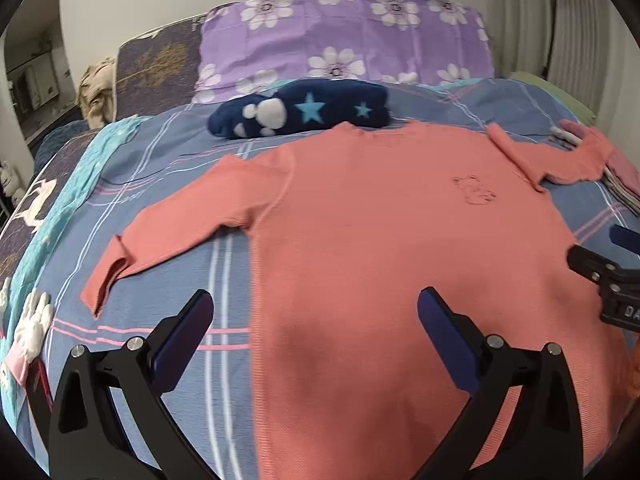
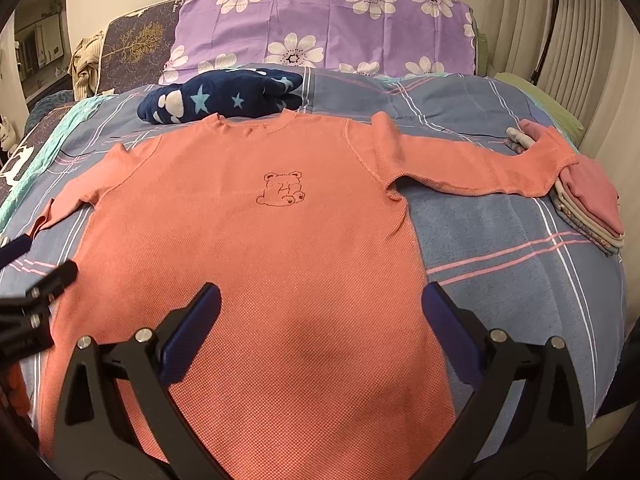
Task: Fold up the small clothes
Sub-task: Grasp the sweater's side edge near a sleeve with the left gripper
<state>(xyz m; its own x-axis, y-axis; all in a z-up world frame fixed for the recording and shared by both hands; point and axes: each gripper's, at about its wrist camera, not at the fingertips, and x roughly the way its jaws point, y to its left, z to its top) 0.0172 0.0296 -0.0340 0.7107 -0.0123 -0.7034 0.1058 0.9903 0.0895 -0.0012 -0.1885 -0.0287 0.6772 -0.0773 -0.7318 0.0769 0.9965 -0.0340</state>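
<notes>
Both pairs of jaws stood wide apart and held nothing. The left gripper (image 1: 316,316) hovered above the shirt's (image 1: 380,240) lower left edge, one jaw over the bed (image 1: 224,264), the other over the fabric. The right gripper (image 2: 320,312) hovered over the shirt's lower right part, its outer jaw near the side hem.

The shirt, salmon pink with a small bear outline (image 2: 282,188) on the chest, lay face up and flat on the plaid bed, sleeves spread to either side. The left sleeve's (image 1: 176,224) cuff was already turned over on itself. The right sleeve's (image 2: 480,164) end lay over a stack of folded clothes (image 2: 592,208) near the bed's edge. A navy starred blanket (image 2: 224,96) touched the collar.

Likely risks: lifting the right sleeve could drag the stack askew or off the bed. Wide jaws closing on the soft bed could pinch the cover along with the shirt. The curled left cuff could set a crooked fold, and uneven pulls would skew the hem.
</notes>
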